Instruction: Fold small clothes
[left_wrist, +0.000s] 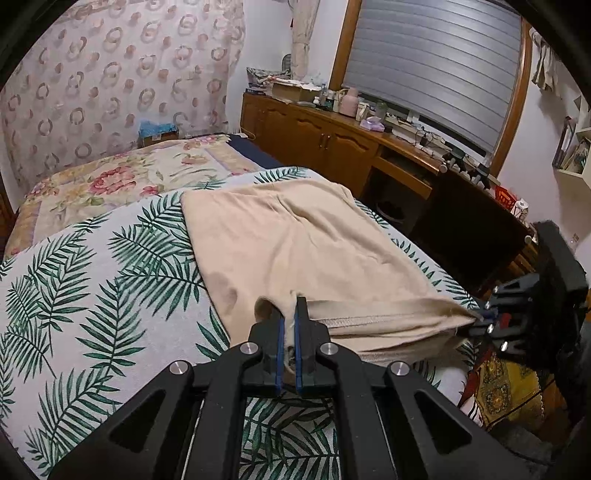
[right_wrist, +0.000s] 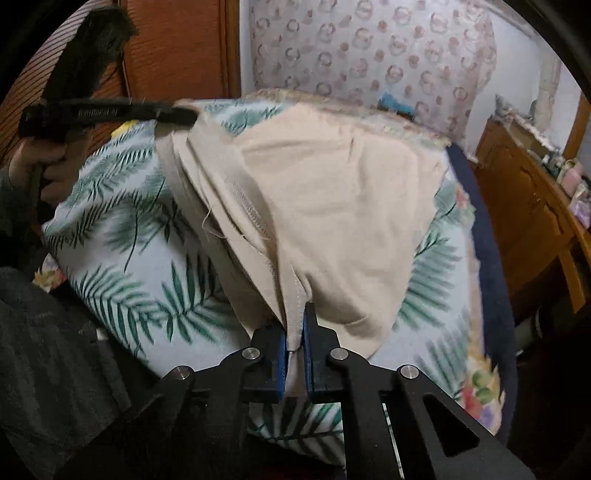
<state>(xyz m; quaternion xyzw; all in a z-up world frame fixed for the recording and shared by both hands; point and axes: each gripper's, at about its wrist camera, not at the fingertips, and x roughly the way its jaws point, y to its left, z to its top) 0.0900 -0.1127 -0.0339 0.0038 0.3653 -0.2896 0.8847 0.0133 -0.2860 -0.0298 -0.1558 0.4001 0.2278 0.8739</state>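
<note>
My left claw (left_wrist: 289, 314) is closed on the near hem of the beige garment (left_wrist: 295, 240), at its left corner, with the cloth pinched between the blue pads. My right claw (right_wrist: 295, 325) is also closed, and it grips the ribbed edge band of the same garment (right_wrist: 332, 206) at the other near corner. In the left view the right claw (left_wrist: 484, 325) sits far to the right of my left one, and the hem is stretched between them. The rest of the garment lies ahead of both claws, spread on the bed (left_wrist: 92, 258) with the palm-leaf cover.

I judge the cloth to be light, soft and limp. It sags and wrinkles wherever it is not pulled, so it will not keep a shape by itself. The hem band looks thicker and stitched, so it is the best place to hold, because the thin fabric could slip from the pads. The right view is blurred, so I think I hold several layers there, but I cannot be sure.
</note>
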